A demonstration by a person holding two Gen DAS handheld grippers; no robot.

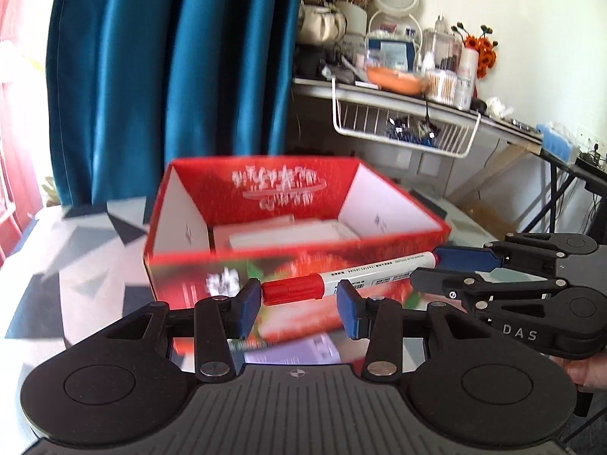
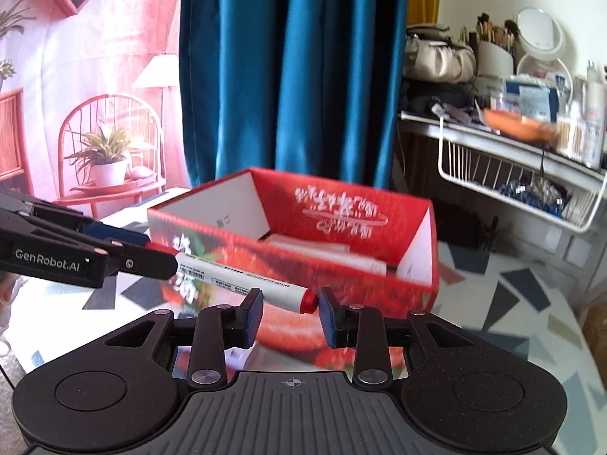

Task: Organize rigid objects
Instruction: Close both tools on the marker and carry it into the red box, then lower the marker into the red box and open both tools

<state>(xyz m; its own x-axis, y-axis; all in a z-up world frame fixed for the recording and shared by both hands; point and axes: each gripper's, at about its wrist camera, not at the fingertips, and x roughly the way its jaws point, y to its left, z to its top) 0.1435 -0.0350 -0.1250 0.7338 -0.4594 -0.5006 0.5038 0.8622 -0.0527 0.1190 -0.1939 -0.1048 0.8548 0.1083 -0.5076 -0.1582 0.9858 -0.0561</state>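
A white marker with a red cap (image 1: 353, 275) is held in the air in front of an open red box (image 1: 292, 227). In the left wrist view my right gripper (image 1: 432, 265) comes in from the right, shut on the marker's white tail end. My left gripper (image 1: 299, 303) is open, its blue pads on either side of the red cap, not closed on it. In the right wrist view the marker (image 2: 242, 284) lies across, its red end between the open-looking fingers of this gripper (image 2: 290, 313), while the other gripper (image 2: 151, 256) grips its far end from the left.
The red box (image 2: 341, 235) stands on a table with a grey and white geometric cloth (image 2: 512, 295) and holds flat white items. A blue curtain (image 1: 170, 76) hangs behind. A cluttered shelf with a wire basket (image 1: 406, 125) is at the right.
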